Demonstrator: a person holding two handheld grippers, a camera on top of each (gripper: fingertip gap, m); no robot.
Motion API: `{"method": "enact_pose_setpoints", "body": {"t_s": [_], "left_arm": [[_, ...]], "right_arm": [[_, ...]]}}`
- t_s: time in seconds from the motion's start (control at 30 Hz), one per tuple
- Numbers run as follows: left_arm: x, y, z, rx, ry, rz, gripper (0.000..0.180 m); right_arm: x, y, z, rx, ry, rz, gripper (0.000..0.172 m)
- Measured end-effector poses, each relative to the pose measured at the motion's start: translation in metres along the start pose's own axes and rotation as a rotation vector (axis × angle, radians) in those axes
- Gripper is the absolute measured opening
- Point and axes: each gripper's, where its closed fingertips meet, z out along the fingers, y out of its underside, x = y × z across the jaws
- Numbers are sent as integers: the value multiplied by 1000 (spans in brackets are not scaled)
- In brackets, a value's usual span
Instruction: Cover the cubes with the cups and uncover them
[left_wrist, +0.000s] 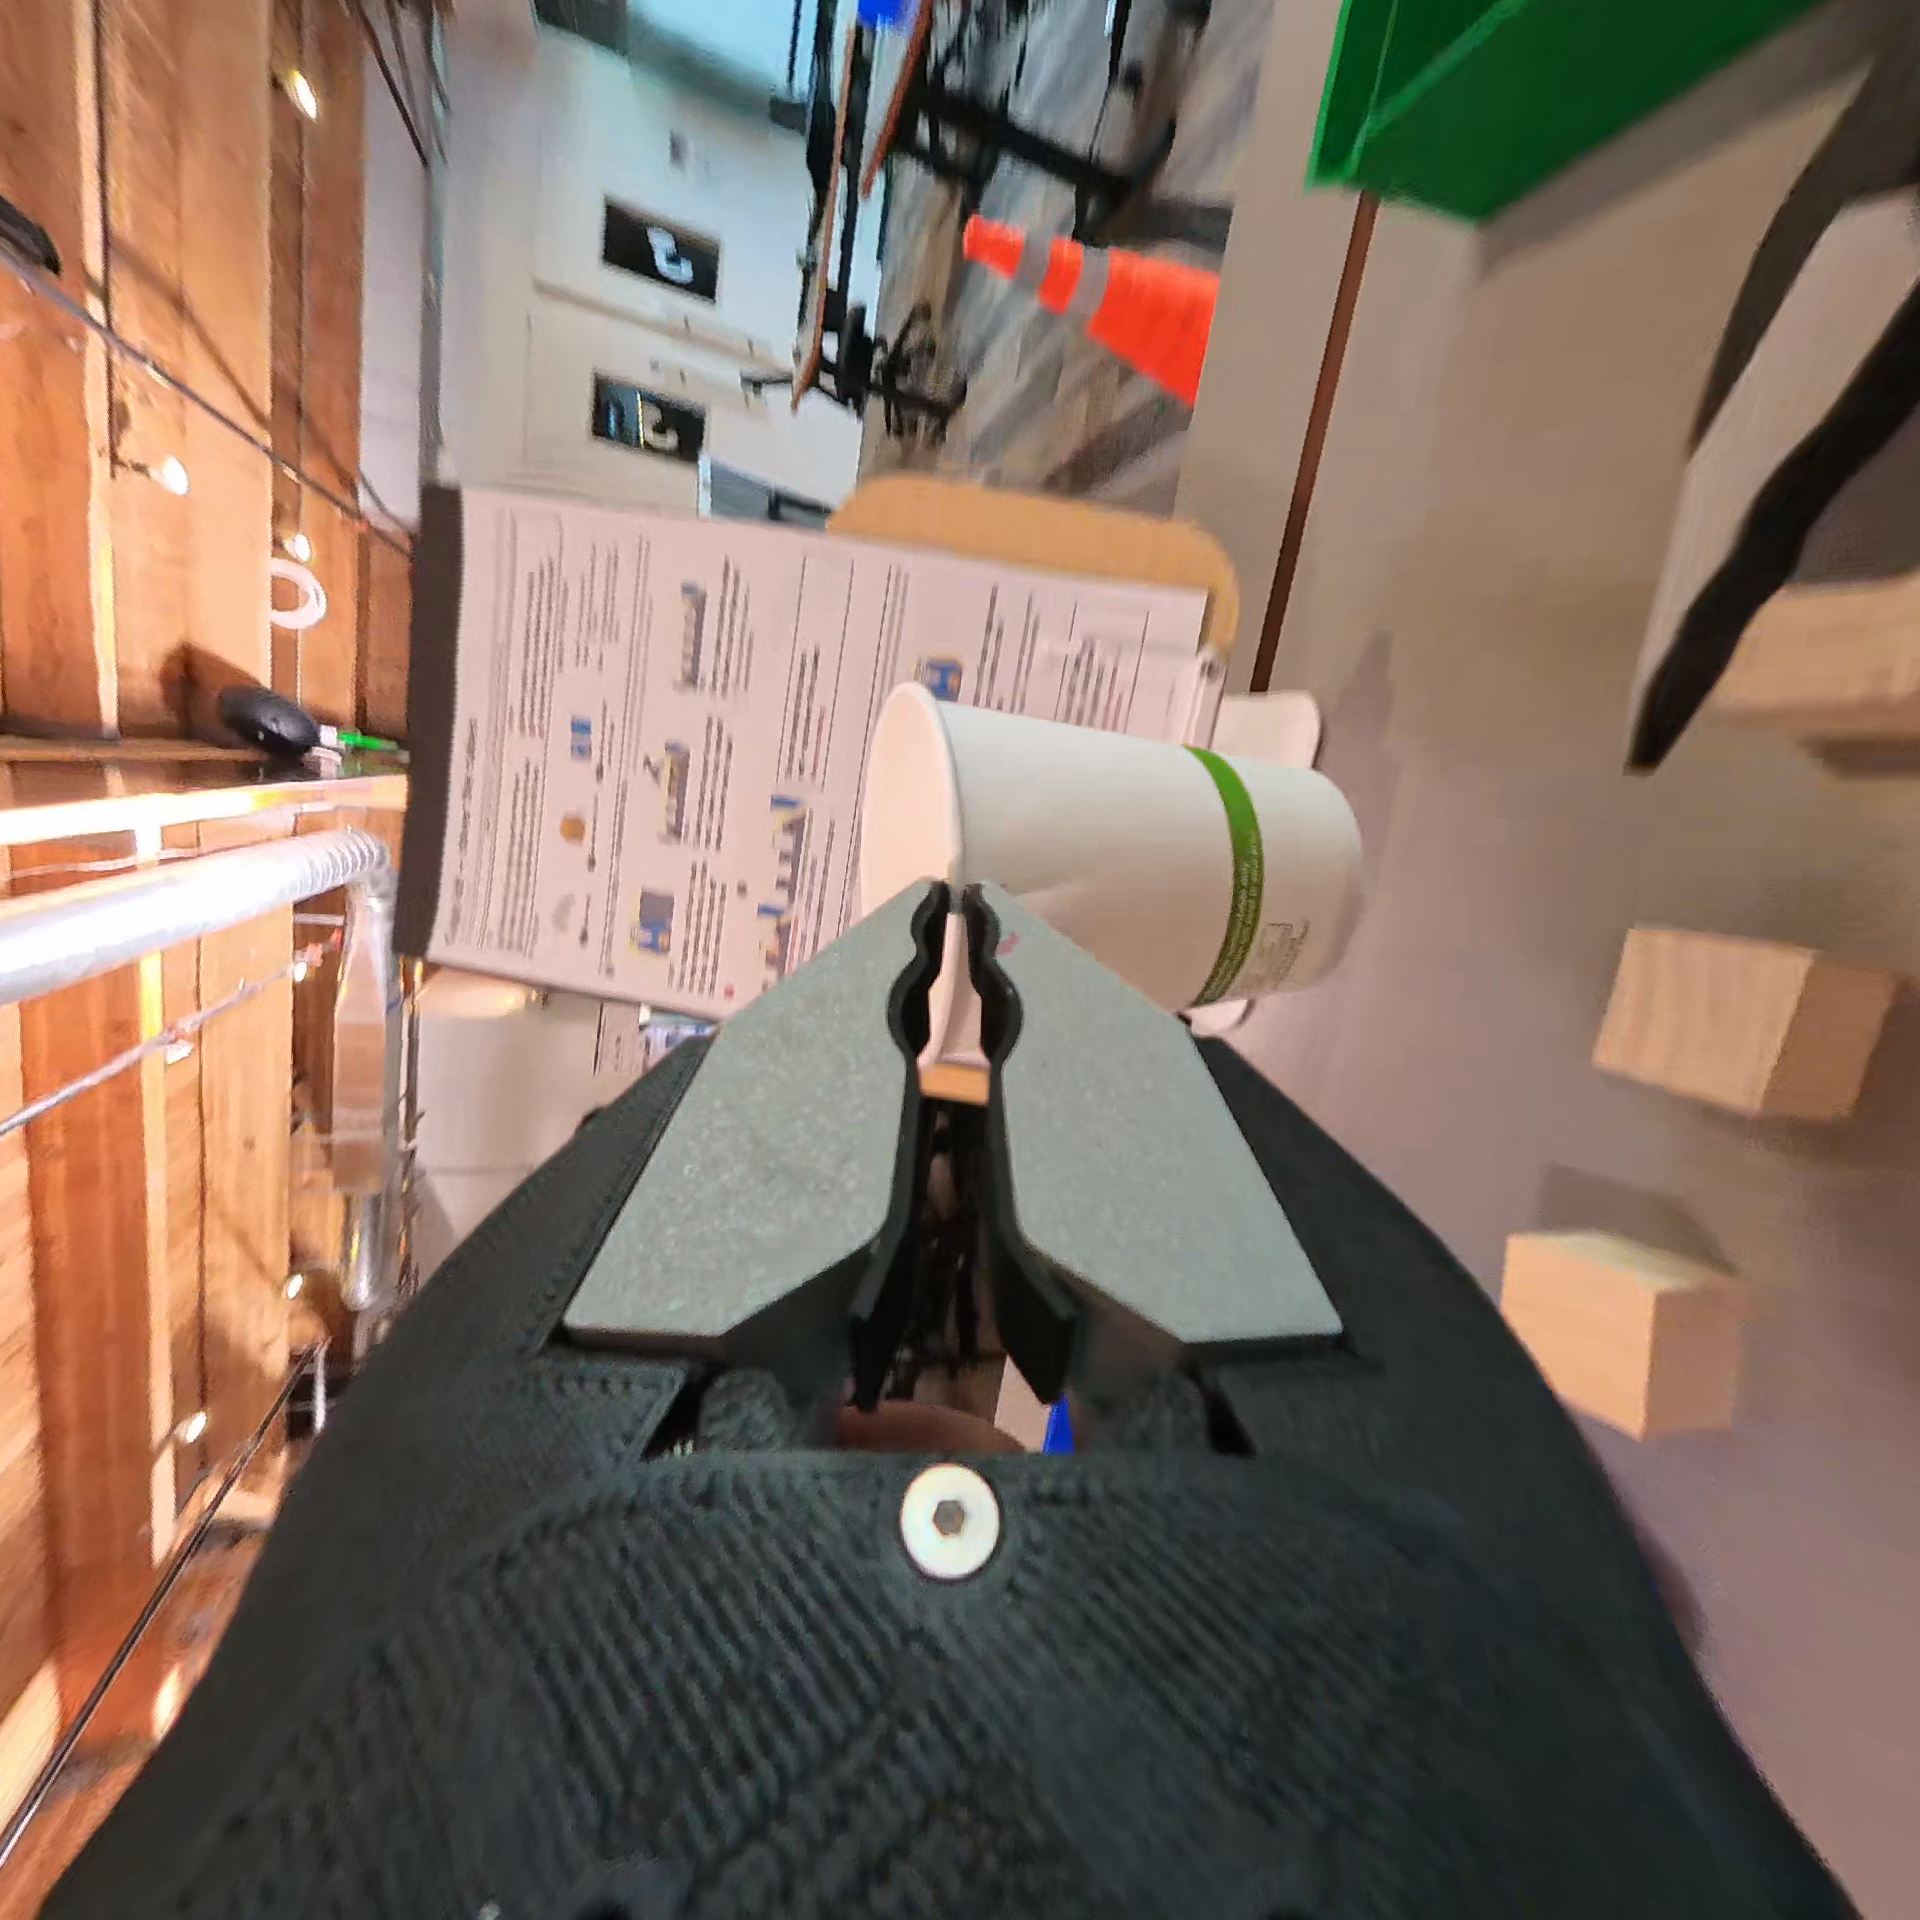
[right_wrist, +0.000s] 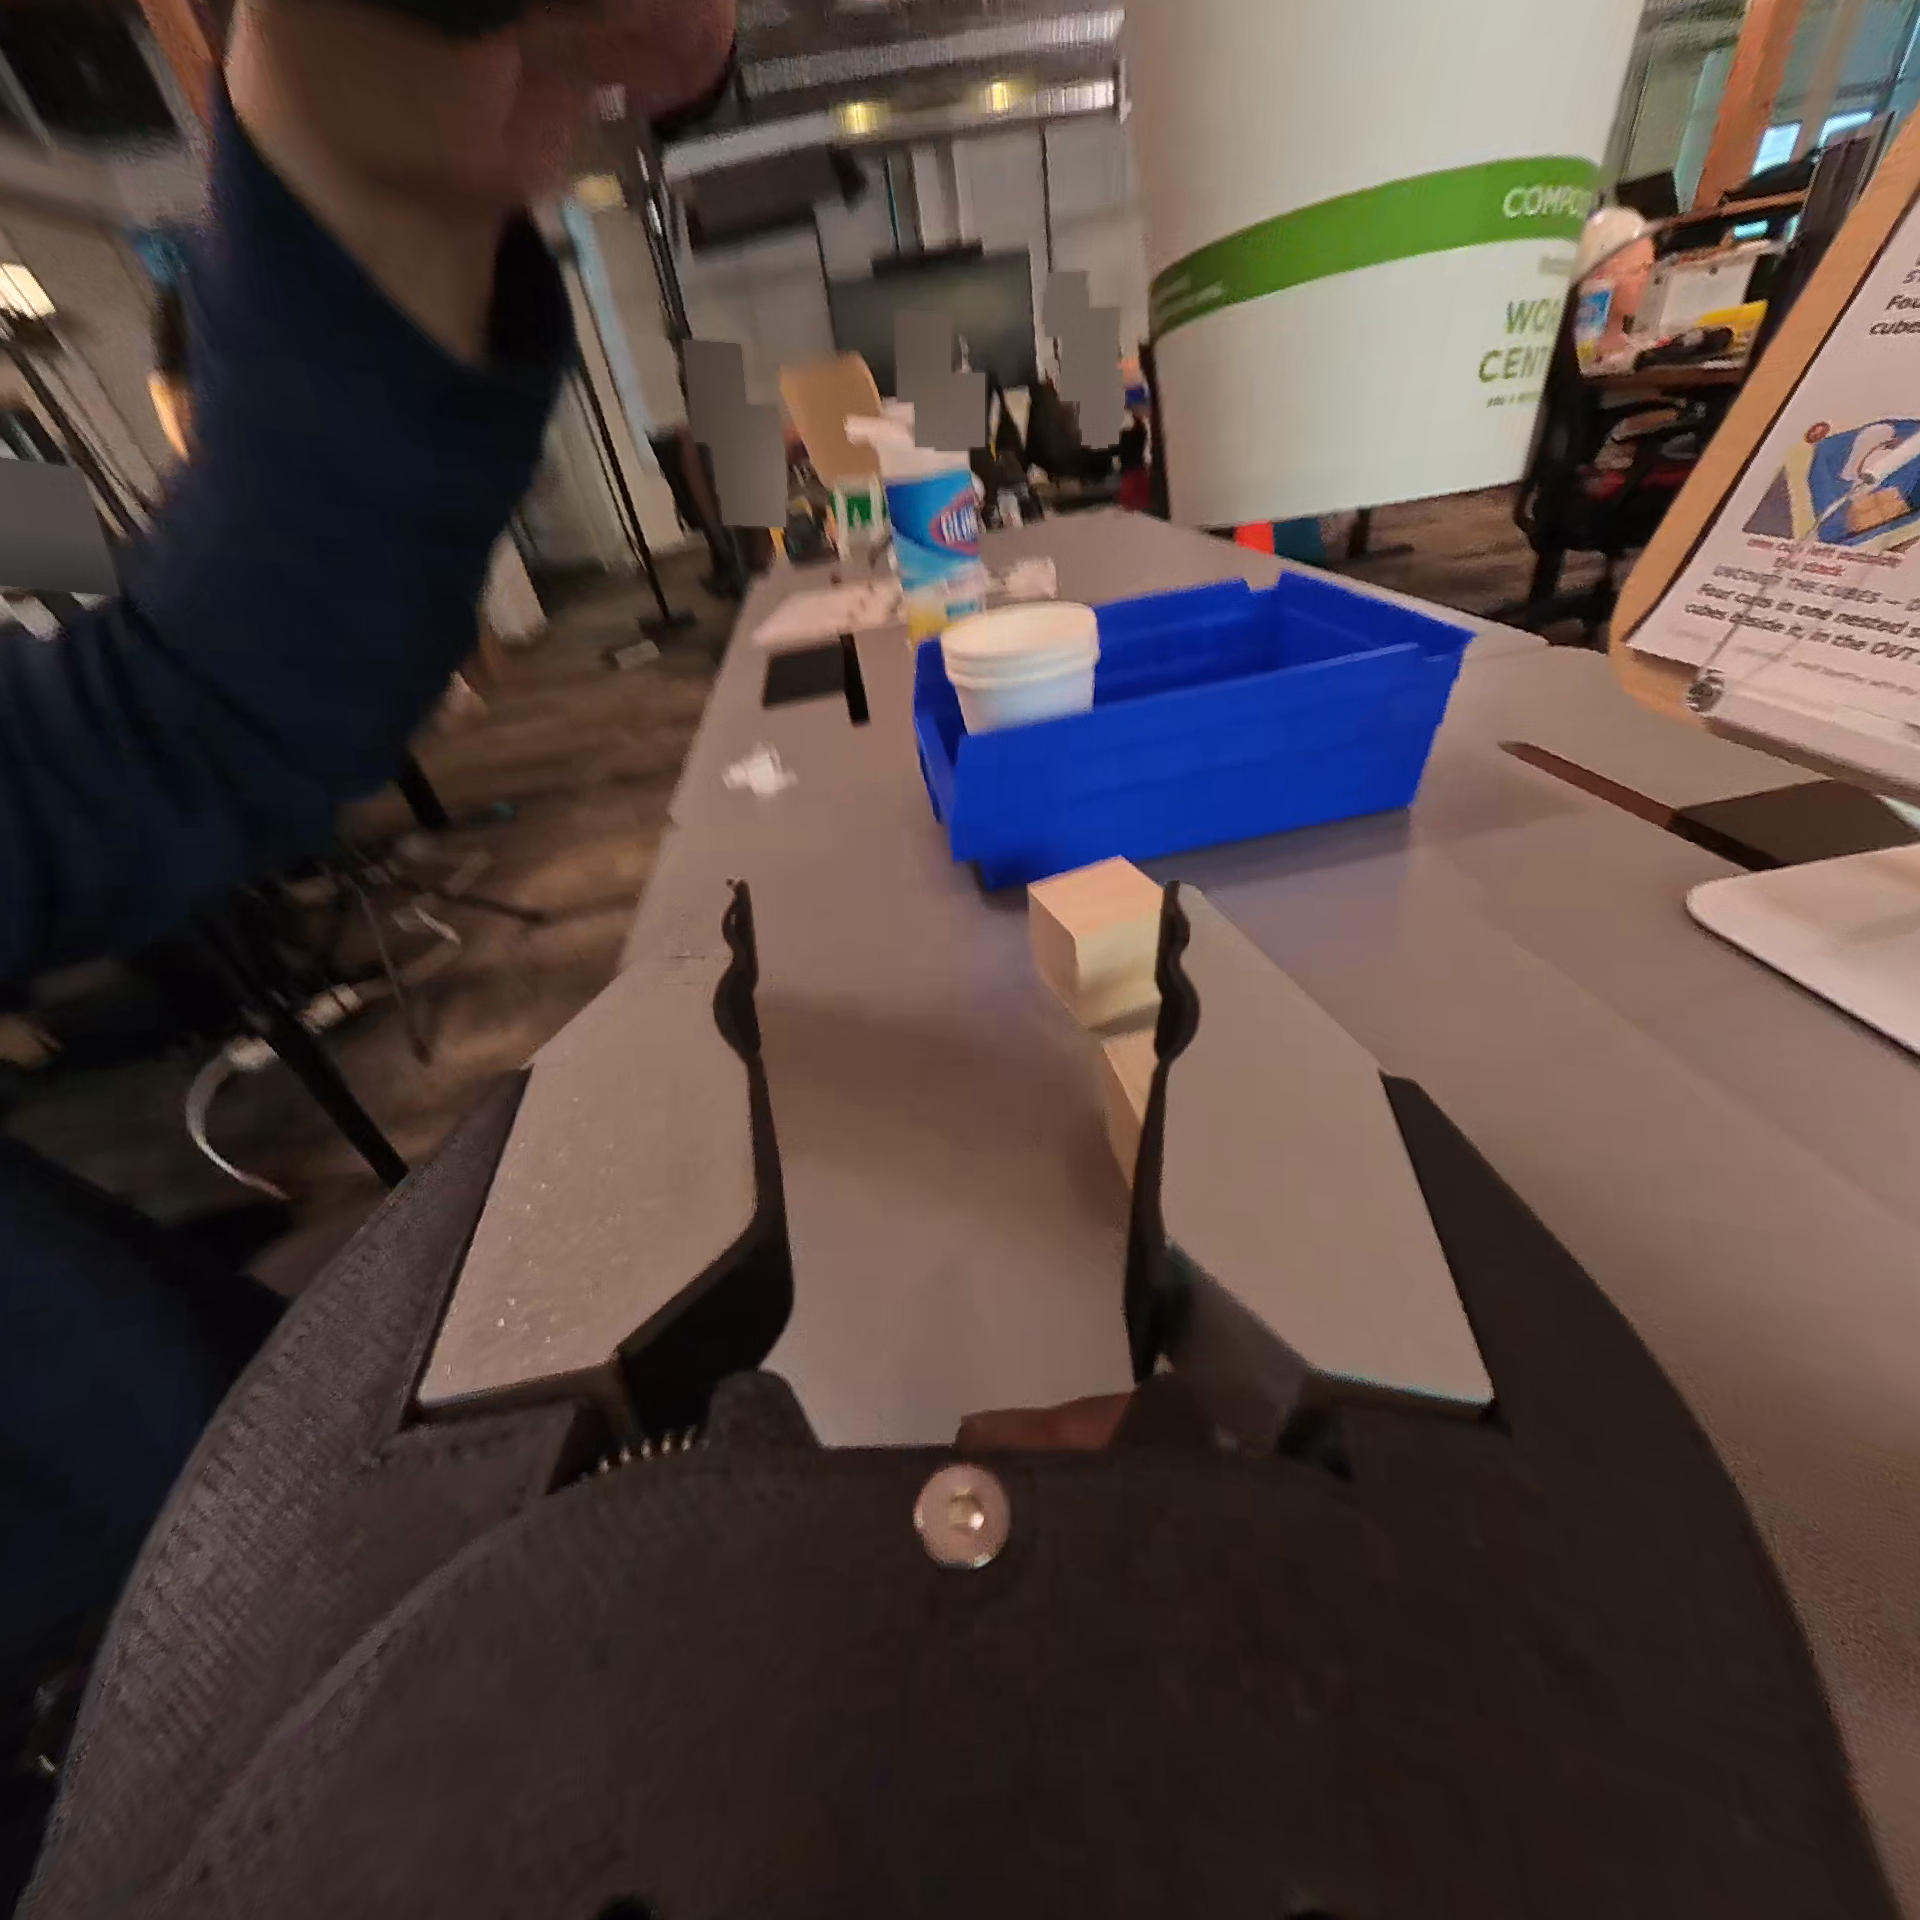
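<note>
White paper cup with green band (left_wrist: 1112, 852), carried on its side by the left gripper (left_wrist: 958, 896): the fingertips are pinched on the near wall at the rim, one inside and one outside. The cup's long axis runs across the gripper, mouth to its left, closed base to its right toward the grey tabletop (left_wrist: 1507, 727), which fills that edge of this rolled view. Two bare wooden cubes (left_wrist: 1740, 1023) (left_wrist: 1621, 1330) rest on that surface, beyond the base and nearer the gripper body. To cover one, the mouth would probably have to swing round to face the table.

Right gripper (right_wrist: 951, 914): fingers spread wide, nothing between them but table; a wooden cube (right_wrist: 1096, 935) lies just inside its right finger. Ahead, stacked white cups (right_wrist: 1023, 665) stand in a blue bin (right_wrist: 1195, 769).
</note>
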Motion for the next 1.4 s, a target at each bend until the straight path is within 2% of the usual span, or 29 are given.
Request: {"method": "enact_pose_setpoints", "body": {"t_s": [0.13, 0.2, 0.27, 0.47, 0.53, 0.7, 0.8, 1.2, 1.4], "left_arm": [[6, -40, 0, 94, 10, -14, 1], [7, -54, 0, 121, 13, -18, 1], [6, -68, 0, 150, 10, -29, 1], [9, -100, -14, 256, 8, -105, 1], [12, -99, -16, 269, 9, -142, 1], [20, -89, -18, 303, 7, -245, 1], [27, -83, -21, 326, 6, -293, 1], [55, -53, -12, 377, -8, -477, 1], [71, -29, 1, 376, -16, -553, 1]], "right_arm": [[-8, -32, -10, 231, -158, 217, 74], [-14, -42, -16, 306, -268, 297, 86], [-12, -48, -19, 365, -311, 354, 96], [-6, -79, -39, 617, -474, 548, 99], [-5, -87, -48, 683, -521, 568, 99], [4, -93, -56, 746, -520, 610, 99], [15, -93, -60, 789, -493, 650, 91], [35, -77, -48, 737, -378, 711, 81], [51, -62, -40, 662, -247, 720, 80]]}}
